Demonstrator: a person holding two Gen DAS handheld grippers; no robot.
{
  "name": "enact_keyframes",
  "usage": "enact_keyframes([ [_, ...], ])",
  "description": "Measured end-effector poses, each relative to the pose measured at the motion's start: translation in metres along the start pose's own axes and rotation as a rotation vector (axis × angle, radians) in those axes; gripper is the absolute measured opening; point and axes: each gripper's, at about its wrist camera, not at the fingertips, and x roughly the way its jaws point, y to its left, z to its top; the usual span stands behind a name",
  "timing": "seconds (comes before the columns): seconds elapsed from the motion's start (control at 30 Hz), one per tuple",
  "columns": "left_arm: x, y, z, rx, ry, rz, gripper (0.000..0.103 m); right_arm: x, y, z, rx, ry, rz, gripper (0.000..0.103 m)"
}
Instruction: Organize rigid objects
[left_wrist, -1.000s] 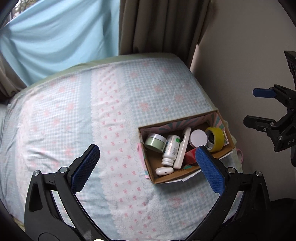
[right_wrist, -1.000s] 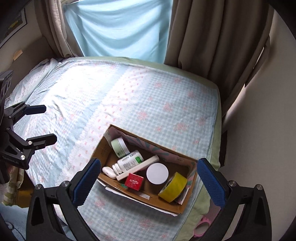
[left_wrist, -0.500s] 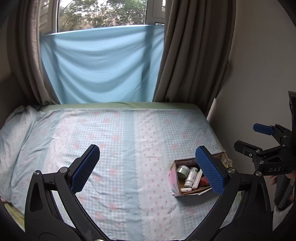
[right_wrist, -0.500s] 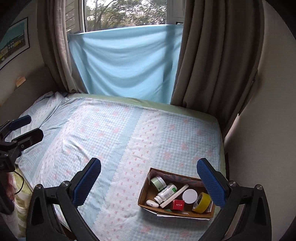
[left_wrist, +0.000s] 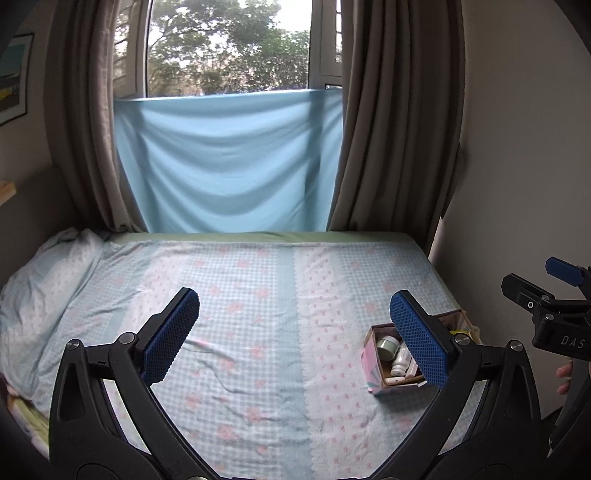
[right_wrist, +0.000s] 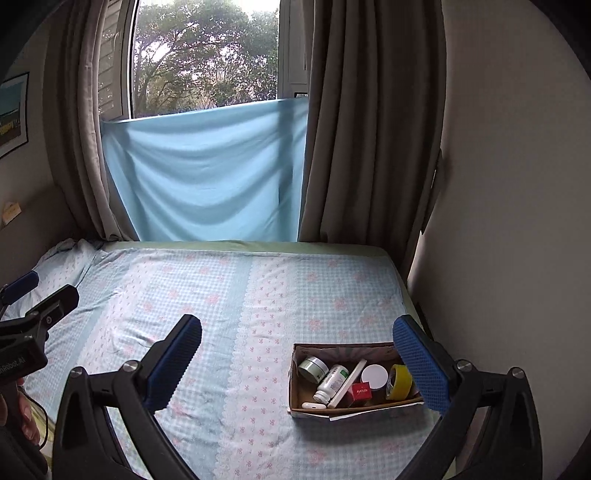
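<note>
Since the cardboard box lies low and right of both grippers, your right gripper is nearer; both jaws stand spread, empty.

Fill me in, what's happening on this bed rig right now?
A person holds a gripper in each hand above a bed. The left gripper and right gripper both have their jaws open and hold nothing. A cardboard box sits near the bed's right edge, already holding a green jar, white pill bottle, red box, white-lidded jar and yellow tape roll. Nothing else lies loose on the sheet.
</note>
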Motion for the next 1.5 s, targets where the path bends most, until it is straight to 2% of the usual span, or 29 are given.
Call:
enact_keyframes([
  [0.47, -0.0023, 0.0055, -0.0012, -0.007, -0.002, -0.025, 0.103, -0.008, 0.0067, 0.0054, 0.005, -0.041, -0.014, 0.103],
  [1.5, 0.0016, 0.0008, -0.0056, -0.017, 0.006, -0.028, 0.103, -0.0035, 0.0031, 0.0065, 0.014, -0.046, 0.0, 0.103],
])
